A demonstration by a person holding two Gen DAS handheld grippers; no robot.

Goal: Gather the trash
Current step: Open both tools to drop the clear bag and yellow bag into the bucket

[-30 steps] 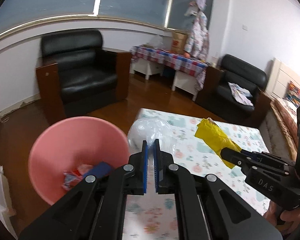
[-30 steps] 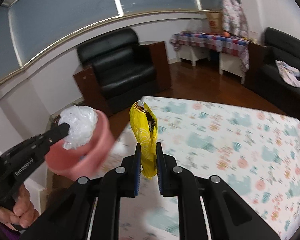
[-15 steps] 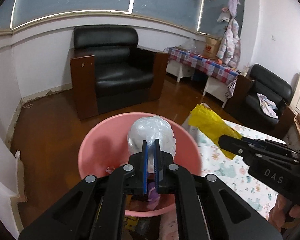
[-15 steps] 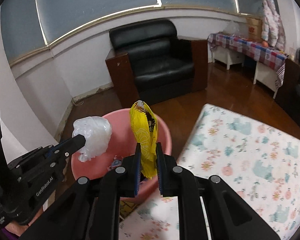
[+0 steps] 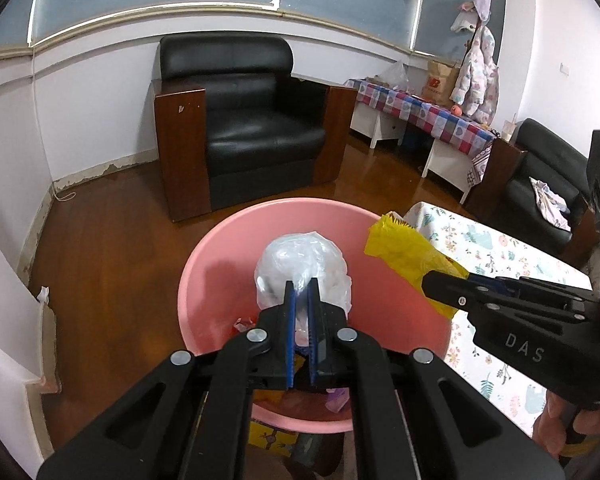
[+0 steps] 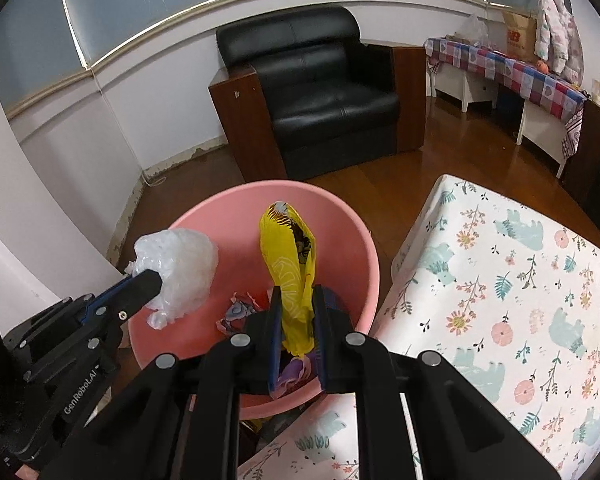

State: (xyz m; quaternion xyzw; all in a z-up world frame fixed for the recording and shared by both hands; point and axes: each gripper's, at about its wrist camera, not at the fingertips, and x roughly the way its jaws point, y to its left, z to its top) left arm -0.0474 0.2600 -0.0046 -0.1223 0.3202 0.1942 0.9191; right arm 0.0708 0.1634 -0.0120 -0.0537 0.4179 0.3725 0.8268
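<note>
The right gripper (image 6: 296, 304) reads "DAS" on its side and the left gripper (image 5: 301, 292) "GenRobot.AI"; a cardboard box (image 5: 440, 80) on the far checked table (image 5: 432, 114) shows red letters too small to read. The left claw is clamped on a crumpled clear plastic bag (image 5: 302, 270), the right on a yellow wrapper (image 6: 290, 256). A second ago both hung over the flowered tablecloth (image 6: 520, 300); now both are above the pink basin (image 6: 340, 232) just off its edge, over scraps already inside.

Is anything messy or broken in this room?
Nothing spilled. The clear bag and yellow bag are held over the pink tub, which already holds wrappers. Only the wall's base beside the armchair looks damaged: its paint is chipped and peeling.
</note>
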